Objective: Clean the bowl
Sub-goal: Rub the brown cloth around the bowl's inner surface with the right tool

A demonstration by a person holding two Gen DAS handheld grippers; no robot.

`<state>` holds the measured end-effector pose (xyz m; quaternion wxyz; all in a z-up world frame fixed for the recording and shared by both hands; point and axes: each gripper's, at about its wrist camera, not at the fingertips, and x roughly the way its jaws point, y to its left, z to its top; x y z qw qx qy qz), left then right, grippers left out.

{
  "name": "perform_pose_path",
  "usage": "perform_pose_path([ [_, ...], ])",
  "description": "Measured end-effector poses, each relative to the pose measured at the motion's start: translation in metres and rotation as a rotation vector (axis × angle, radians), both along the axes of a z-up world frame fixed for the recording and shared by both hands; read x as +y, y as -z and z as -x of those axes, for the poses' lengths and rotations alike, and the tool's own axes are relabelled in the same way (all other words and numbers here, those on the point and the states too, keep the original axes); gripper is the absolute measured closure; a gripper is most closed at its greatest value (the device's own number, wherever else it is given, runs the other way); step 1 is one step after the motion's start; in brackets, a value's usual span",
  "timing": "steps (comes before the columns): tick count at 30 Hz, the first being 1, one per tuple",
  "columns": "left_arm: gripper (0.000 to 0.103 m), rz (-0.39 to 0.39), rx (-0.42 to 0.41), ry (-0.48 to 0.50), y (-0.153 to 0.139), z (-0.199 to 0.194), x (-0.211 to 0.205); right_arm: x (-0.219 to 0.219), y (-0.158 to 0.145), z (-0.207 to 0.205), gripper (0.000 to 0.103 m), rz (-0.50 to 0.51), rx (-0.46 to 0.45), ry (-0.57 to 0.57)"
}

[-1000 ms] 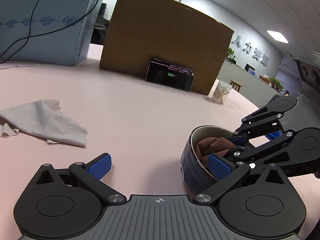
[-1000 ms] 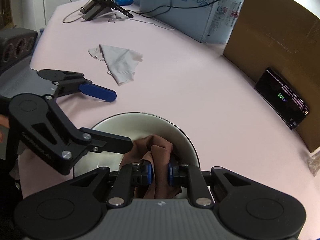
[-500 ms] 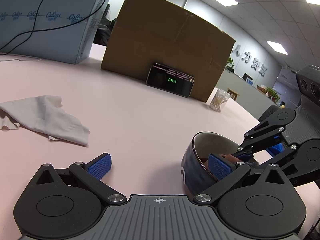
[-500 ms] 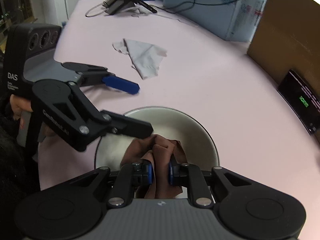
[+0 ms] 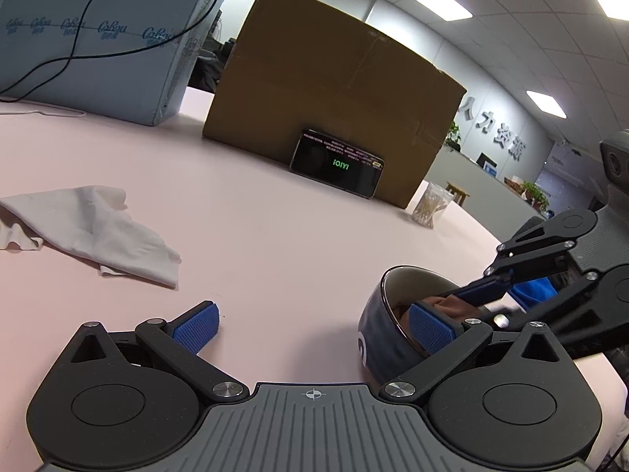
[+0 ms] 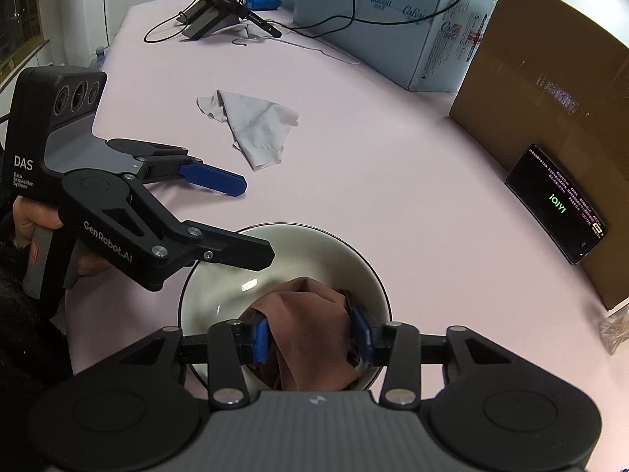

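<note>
So the bowl sits on the pink table, and the right gripper is pointing down into it, clamped on a brown cloth that's bunched up against the near inside wall. Both blue pads are pressing the cloth from either side. The left gripper is spread wide open and not holding anything: one finger hooks over the bowl's rim on the inside, the other sits out over bare table, well apart from the bowl. In the right wrist view a hand is on the left gripper's handle. Further back there's a crumpled white cloth lying flat, then a cardboard box with a phone leaning on it, and a pale blue box with a cable draped over it. The bowl is near the table's front edge, with lots of open table between it and the boxes.
</note>
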<state>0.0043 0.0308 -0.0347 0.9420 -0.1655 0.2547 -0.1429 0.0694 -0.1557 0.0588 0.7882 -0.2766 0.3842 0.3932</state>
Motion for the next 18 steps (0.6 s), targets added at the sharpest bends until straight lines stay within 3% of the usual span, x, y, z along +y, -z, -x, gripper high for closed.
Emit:
perform_pose_path([
  [7,0.0,0.0,0.002,0.001,0.001,-0.001,0.001,0.01,0.013,-0.017,0.09,-0.014,0.031,-0.025],
  [9,0.0,0.0,0.003,0.001,0.001,-0.001,0.001,0.013,0.014,-0.017,0.085,-0.012,0.045,-0.05],
  [18,0.0,0.001,0.003,0.001,0.0,-0.002,0.002,0.016,0.011,-0.006,0.085,0.051,0.061,-0.082],
])
